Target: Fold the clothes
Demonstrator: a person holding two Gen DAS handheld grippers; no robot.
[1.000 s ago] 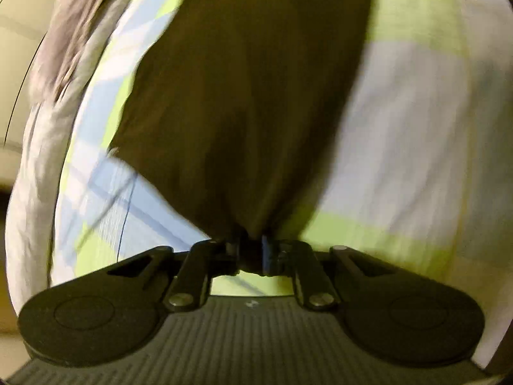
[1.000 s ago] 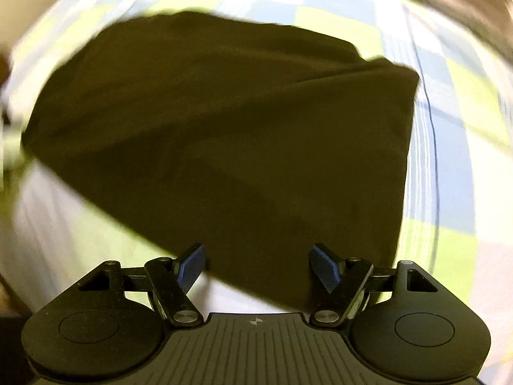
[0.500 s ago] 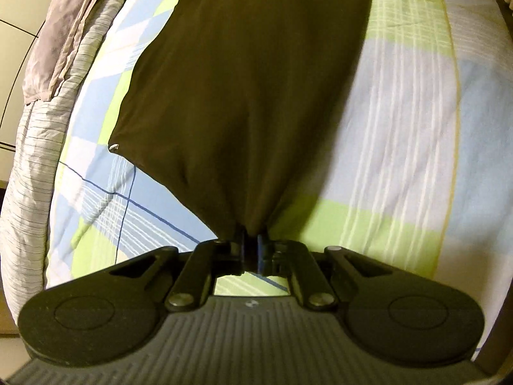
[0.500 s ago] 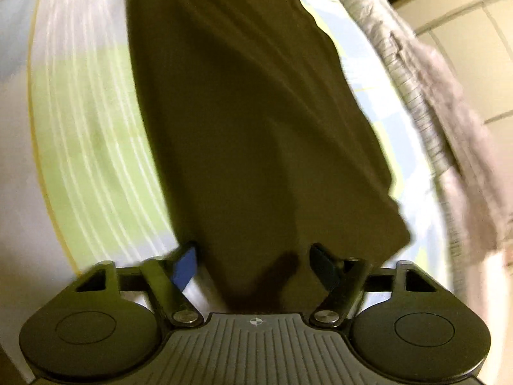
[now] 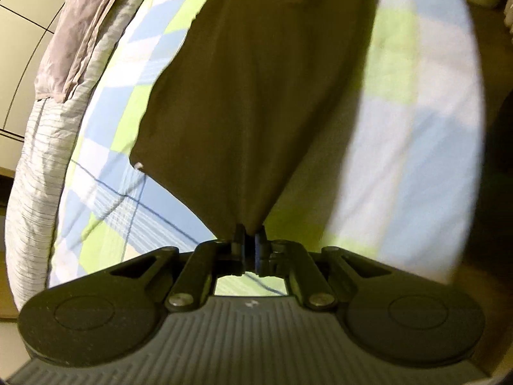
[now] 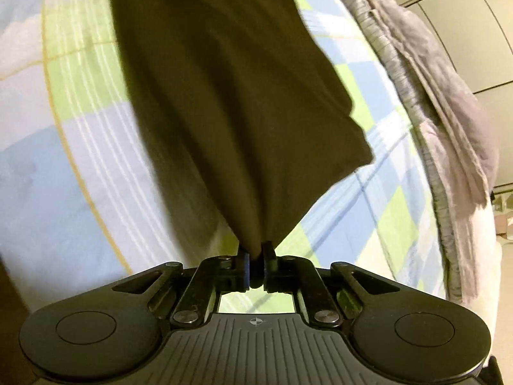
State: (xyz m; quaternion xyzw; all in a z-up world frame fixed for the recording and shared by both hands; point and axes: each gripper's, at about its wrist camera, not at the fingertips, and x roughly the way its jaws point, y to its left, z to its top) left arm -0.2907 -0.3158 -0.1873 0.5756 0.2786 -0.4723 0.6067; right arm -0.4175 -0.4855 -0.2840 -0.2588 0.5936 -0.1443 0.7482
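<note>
Left wrist view: your left gripper [image 5: 249, 239] has its jaws pinching a corner of the dark garment [image 5: 256, 96], which stretches up the checked bed [image 5: 416, 128]; bare sheet lies to its right. Right wrist view: your right gripper [image 6: 256, 255] just closed its jaws on another corner of the dark garment [image 6: 231, 96], with a grey blanket [image 6: 449, 96] along the bed's [image 6: 48, 160] right edge.

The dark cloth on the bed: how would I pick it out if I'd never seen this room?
Find the bed with the checked sheet in blue, green and white. On it lies one dark brown garment, plain and unpatterned, pinched at one corner by the left tool and at another by the right tool. The grey quilt along the bed's edge is paler and crumpled.
</note>
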